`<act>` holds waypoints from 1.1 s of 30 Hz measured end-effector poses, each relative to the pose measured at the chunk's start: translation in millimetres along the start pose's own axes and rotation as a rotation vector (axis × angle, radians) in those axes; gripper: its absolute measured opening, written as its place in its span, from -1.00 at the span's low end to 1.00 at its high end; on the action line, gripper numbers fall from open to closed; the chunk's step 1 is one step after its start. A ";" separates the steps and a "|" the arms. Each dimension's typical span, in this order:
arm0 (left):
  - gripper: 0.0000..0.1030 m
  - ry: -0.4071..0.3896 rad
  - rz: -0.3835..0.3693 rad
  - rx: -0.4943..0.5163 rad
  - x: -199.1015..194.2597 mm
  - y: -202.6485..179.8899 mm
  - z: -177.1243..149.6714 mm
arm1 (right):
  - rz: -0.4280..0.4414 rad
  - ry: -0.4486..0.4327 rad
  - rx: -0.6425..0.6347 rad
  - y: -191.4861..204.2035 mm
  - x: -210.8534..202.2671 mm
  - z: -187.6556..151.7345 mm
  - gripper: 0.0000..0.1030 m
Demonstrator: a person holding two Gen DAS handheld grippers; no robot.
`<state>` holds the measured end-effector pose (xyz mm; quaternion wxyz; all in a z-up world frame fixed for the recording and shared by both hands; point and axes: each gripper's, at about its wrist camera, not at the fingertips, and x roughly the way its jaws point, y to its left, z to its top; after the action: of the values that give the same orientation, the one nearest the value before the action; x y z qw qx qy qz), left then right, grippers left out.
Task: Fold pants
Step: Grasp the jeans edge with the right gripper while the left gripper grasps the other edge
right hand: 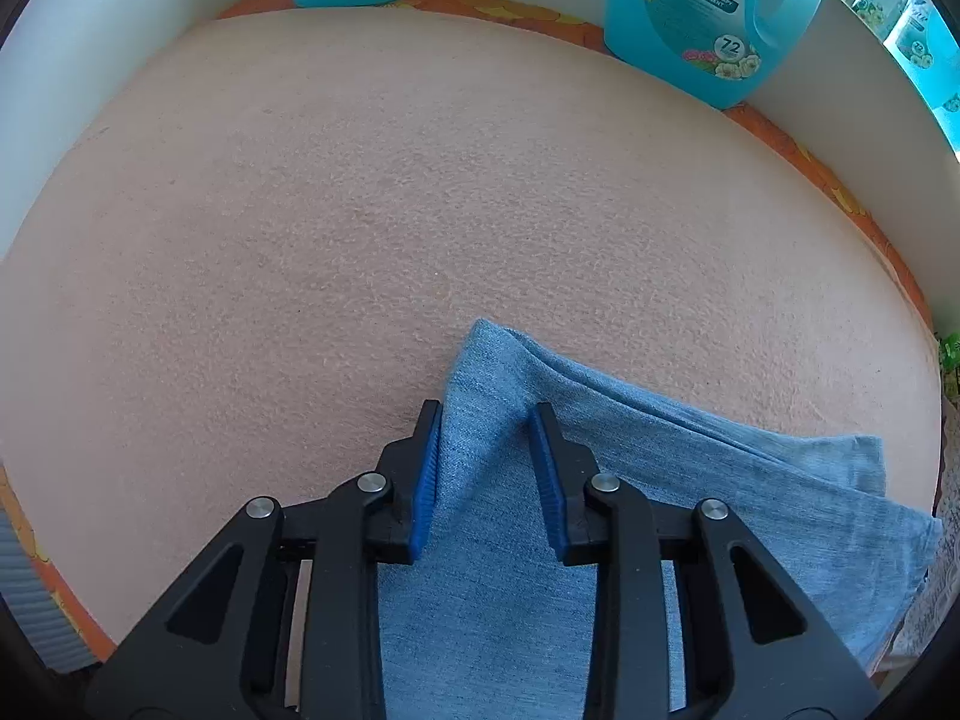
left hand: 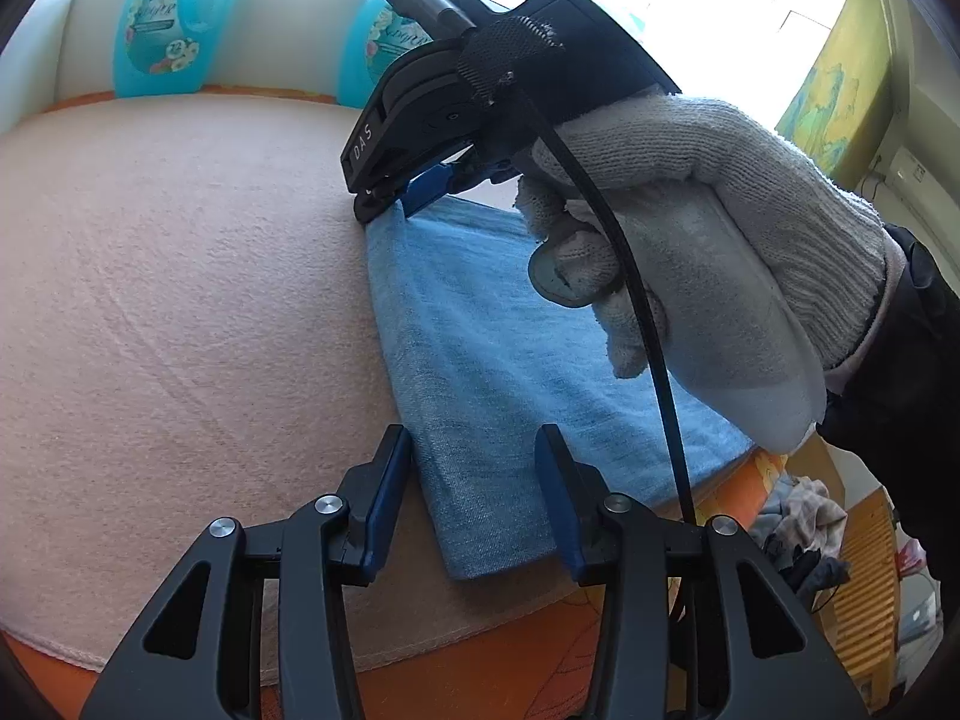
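While my right gripper pinches a pants corner and my left gripper merely straddles the near end unclamped — uneven pull, and the fold skews.

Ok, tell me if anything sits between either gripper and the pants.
Nothing visible does. The right gripper already has a raised fold of the pants between its pads at the corner. The left gripper straddles the near edge of the pants, fabric between its open jaws. The two detergent bottles stand far back by the wall.
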<state>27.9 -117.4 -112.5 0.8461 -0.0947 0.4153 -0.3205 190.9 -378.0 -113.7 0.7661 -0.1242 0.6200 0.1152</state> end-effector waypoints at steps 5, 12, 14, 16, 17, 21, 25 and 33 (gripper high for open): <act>-0.19 -0.008 -0.008 -0.022 0.2 0.9 -0.9 | 0.077 -0.033 0.052 -12.3 -12.7 -4.6 -0.81; -0.19 -0.017 -0.007 -0.049 3.5 6.5 1.6 | 0.177 -0.110 0.122 -39.8 -45.5 -13.5 -0.87; -0.20 -0.022 -0.016 -0.036 4.5 5.1 2.1 | 0.198 -0.132 0.139 -47.2 -53.2 -15.5 -0.87; -0.52 -0.051 -0.025 -0.026 0.5 1.5 0.0 | 0.210 -0.151 0.153 -55.2 -56.5 -16.0 -0.87; -0.52 -0.064 -0.023 -0.015 -1.1 -1.4 0.9 | 0.216 -0.160 0.161 -58.4 -58.8 -16.9 -0.87; -0.66 -0.108 -0.050 0.015 -12.2 -11.3 8.2 | 0.237 -0.194 0.189 -73.2 -68.5 -18.4 -0.88; -0.70 -0.135 -0.087 0.061 -18.9 -28.3 17.6 | 0.260 -0.236 0.211 -89.3 -85.8 -24.4 -0.88; -0.76 -0.154 -0.216 0.170 -17.4 -80.2 37.2 | 0.273 -0.316 0.264 -130.6 -120.4 -43.9 -0.89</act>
<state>11.3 -172.8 -43.5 0.8410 -0.0914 0.3078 -0.4355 168.9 -518.4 1.5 0.8406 0.0815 0.5131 0.1534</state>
